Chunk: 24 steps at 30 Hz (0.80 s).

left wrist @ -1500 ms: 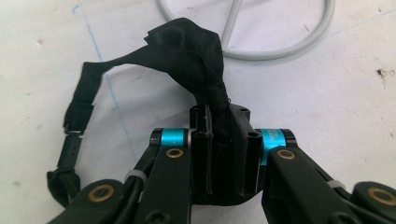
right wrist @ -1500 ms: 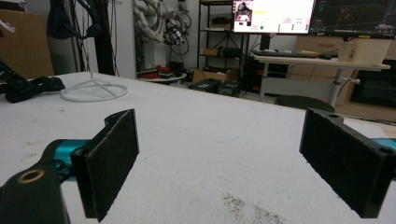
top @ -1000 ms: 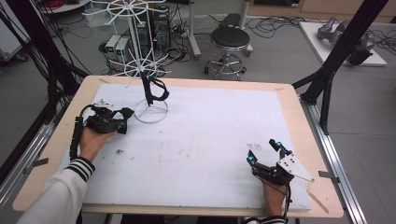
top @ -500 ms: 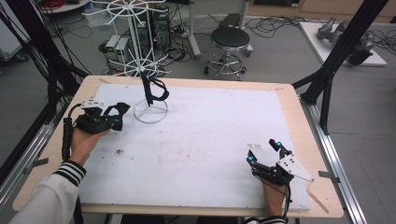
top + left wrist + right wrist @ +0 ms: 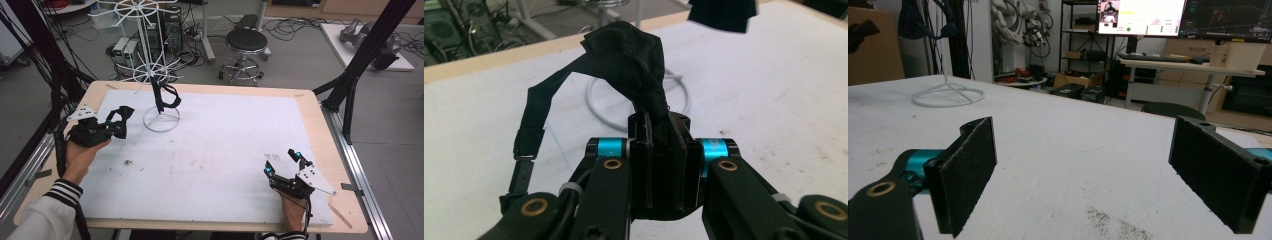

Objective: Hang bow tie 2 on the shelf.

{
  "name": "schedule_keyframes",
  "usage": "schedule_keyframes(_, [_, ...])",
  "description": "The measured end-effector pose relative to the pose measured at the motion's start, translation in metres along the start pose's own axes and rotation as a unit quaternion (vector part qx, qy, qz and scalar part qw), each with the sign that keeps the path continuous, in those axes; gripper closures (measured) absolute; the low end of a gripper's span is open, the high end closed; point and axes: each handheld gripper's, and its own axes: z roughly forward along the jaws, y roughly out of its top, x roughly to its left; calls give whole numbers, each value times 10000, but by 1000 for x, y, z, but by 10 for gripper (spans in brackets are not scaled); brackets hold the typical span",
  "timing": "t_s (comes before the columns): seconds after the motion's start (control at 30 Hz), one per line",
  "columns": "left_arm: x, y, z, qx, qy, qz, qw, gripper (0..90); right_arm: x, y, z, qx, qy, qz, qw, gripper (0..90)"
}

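A black fabric strap [image 5: 634, 65], bunched at one end and trailing a buckled band, was pinched between the closed jaws of the left gripper [image 5: 117, 122] and stood clear of the white tabletop [image 5: 225, 150] near the table's far left corner. In the left gripper view the cloth rose straight up out of the pads, then looped left and down toward the gripper's body, so its long axis ran roughly along the jaws. The white wire display rack [image 5: 152, 75] stood just beyond and to the right of the strap, its ring base [image 5: 161, 120] resting on the tabletop; a second black strap [image 5: 164, 97] already hung from the rack's lower arms. Judging by that, the held strap seemed bound for the same rack, which lay a short way ahead and to the right of the left gripper and well apart from the other hand. The right gripper [image 5: 282, 165] rested at the near right edge of the table, its jaws standing wide with nothing between its pads [image 5: 968, 175] but bare tabletop. A striped sleeve cuff [image 5: 62, 192] showed at the person's left wrist, and a stool [image 5: 247, 42] stood on the floor beyond the table.
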Motion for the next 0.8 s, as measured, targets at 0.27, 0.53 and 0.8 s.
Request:
schedule_keyframes(0.27, [-6, 9, -9, -295, -133, 140, 9994, 806, 0, 0, 0, -5, 5, -6, 10000, 112])
schedule_keyframes(0.53, [-10, 16, -19, -692, -237, 37, 9973, 806, 0, 0, 0, -5, 7, 0, 10000, 112])
schedule_keyframes(0.8, [-13, 32, -32, -952, -295, 117, 9949, 806, 0, 0, 0, -6, 6, 5, 10000, 112])
